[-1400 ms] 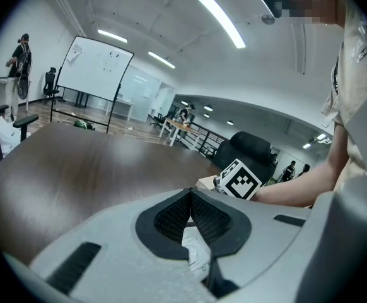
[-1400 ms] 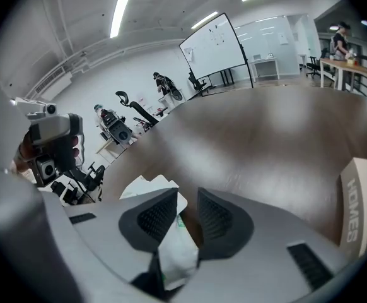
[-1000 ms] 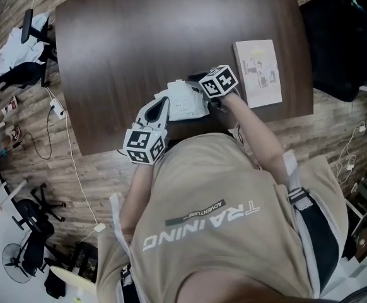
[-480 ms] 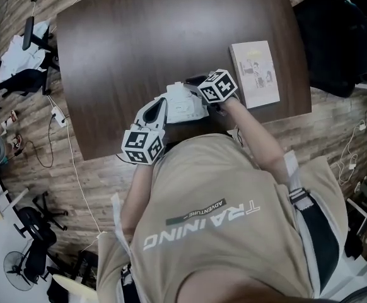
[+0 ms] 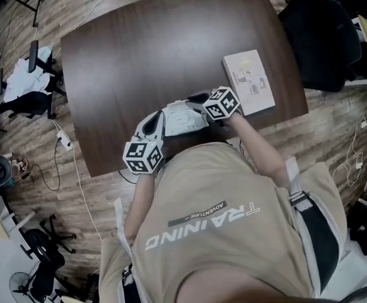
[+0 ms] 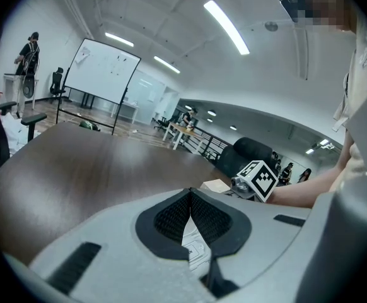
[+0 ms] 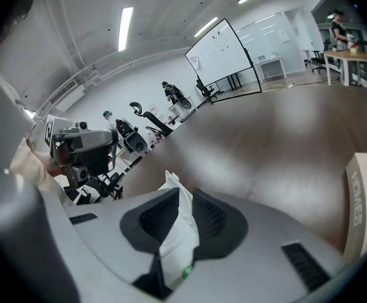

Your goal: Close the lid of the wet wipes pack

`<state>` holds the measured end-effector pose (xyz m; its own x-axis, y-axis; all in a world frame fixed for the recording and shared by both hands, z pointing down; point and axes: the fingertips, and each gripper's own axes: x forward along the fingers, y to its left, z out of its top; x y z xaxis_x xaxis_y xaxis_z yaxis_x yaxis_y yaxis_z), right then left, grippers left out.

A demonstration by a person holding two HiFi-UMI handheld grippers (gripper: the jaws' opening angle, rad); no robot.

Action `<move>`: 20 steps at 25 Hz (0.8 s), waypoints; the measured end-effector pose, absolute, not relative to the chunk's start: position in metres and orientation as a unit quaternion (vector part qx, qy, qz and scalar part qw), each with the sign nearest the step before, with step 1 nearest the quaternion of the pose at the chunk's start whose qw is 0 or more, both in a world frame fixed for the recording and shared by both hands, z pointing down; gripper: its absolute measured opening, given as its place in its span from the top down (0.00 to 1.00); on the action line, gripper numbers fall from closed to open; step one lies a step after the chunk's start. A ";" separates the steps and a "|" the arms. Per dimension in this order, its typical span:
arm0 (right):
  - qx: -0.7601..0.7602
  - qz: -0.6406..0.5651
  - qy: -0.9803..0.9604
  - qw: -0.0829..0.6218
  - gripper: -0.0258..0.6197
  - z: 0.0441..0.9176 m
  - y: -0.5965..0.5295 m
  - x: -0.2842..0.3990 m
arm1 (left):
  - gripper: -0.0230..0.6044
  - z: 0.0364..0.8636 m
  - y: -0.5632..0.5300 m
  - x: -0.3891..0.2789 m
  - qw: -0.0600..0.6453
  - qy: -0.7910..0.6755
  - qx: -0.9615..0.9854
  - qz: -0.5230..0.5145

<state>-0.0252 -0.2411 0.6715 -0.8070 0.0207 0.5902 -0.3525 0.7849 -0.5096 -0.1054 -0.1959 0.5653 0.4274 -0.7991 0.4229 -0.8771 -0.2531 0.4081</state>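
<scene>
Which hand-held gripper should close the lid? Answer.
Right, probably: both are shut on the wet wipes pack, but the left hand-held gripper pins its thin edge as anchor; the right hand-held gripper could release.

1. Ahead of both grippers the bench (image 5: 164, 43) lies bare, open to its far edge.
2. Between the left gripper (image 5: 163, 117) and the right gripper (image 5: 198, 100) the wet wipes pack (image 5: 182, 115) fills the gap, both grippers clamped on it.
3. Right of the right gripper a flat booklet (image 5: 248, 83) lies near, not touching.
4. Left of the left gripper the bench looks free, though partly hidden.
5. Behind, the person's torso (image 5: 221, 219) crowds the near edge.
</scene>
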 end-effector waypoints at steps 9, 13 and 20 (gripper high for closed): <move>0.087 0.293 -0.906 0.293 0.86 0.655 -0.213 -0.015 | 0.96 0.553 -0.192 -0.103 0.286 -0.524 0.800 0.057; 0.089 0.288 -0.905 0.301 0.86 0.657 -0.203 -0.013 | 0.96 0.552 -0.185 -0.103 0.285 -0.520 0.803 0.055; 0.100 0.302 -0.897 0.306 0.86 0.661 -0.193 -0.010 | 0.96 0.558 -0.175 -0.113 0.298 -0.515 0.802 0.052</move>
<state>-0.0104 -0.1928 0.6608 -0.7923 0.0045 0.6101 -0.3652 0.7975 -0.4802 -0.1130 -0.1746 0.5583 0.4632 -0.7952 0.3913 -0.8576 -0.2909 0.4241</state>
